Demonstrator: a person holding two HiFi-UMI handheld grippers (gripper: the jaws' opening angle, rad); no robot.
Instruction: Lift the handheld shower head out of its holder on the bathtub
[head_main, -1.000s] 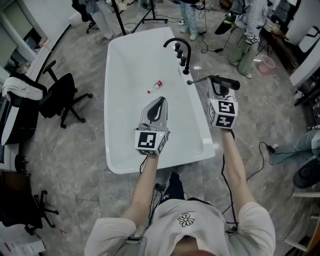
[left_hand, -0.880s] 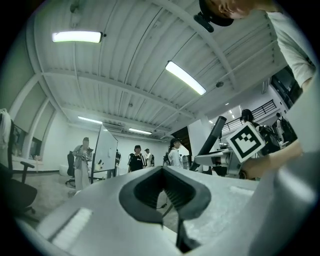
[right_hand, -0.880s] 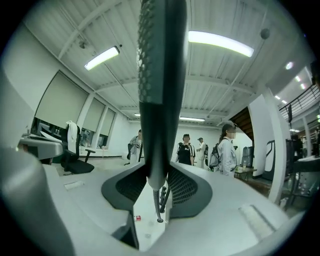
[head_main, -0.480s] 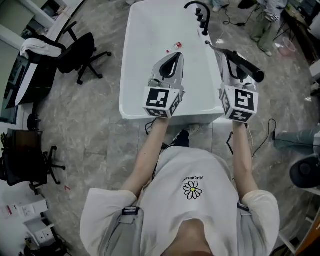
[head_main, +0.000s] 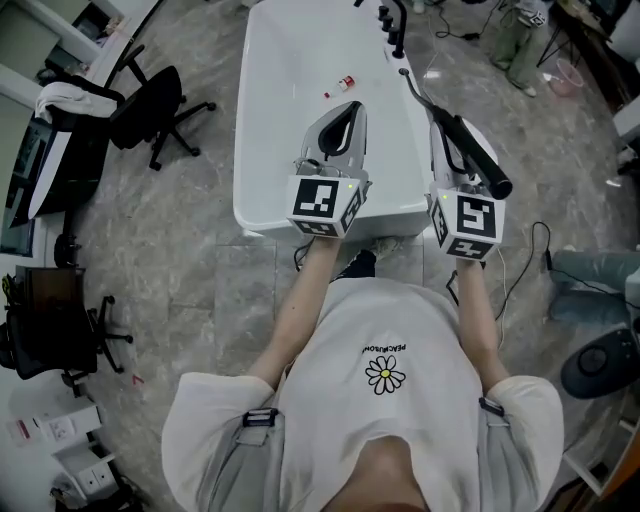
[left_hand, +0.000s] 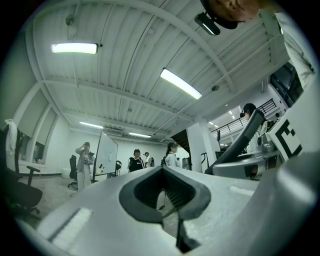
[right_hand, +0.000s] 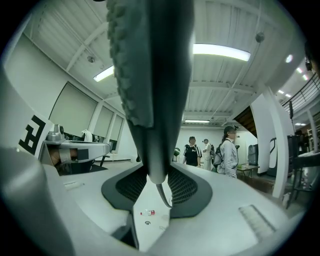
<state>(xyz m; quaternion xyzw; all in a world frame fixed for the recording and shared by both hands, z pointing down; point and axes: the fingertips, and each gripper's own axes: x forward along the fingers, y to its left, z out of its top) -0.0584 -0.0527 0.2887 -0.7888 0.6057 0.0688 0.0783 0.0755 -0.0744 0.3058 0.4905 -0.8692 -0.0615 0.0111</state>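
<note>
The black handheld shower head (head_main: 480, 162) is off the tub rim, held slanting in the air over the right side of the white bathtub (head_main: 250, 215). My right gripper (head_main: 446, 132) is shut on its handle. Its thin end with the hose (head_main: 412, 85) points toward the black faucet (head_main: 396, 22). In the right gripper view the dark handle (right_hand: 150, 90) runs up between the jaws of the right gripper (right_hand: 158, 186). My left gripper (head_main: 347, 110) hovers over the tub's near end, shut, with nothing in it. In its own view the left gripper (left_hand: 164, 192) shows only the room beyond.
A small red-and-white bottle (head_main: 345, 84) lies on the tub floor. Black office chairs (head_main: 150, 105) stand left of the tub. A cable (head_main: 535, 250) trails on the floor at right. People stand beyond the tub's far end.
The right gripper has lifted the shower head away from the tub rim and drawn it toward the near end. The left gripper has come back too. The head camera has tilted.
</note>
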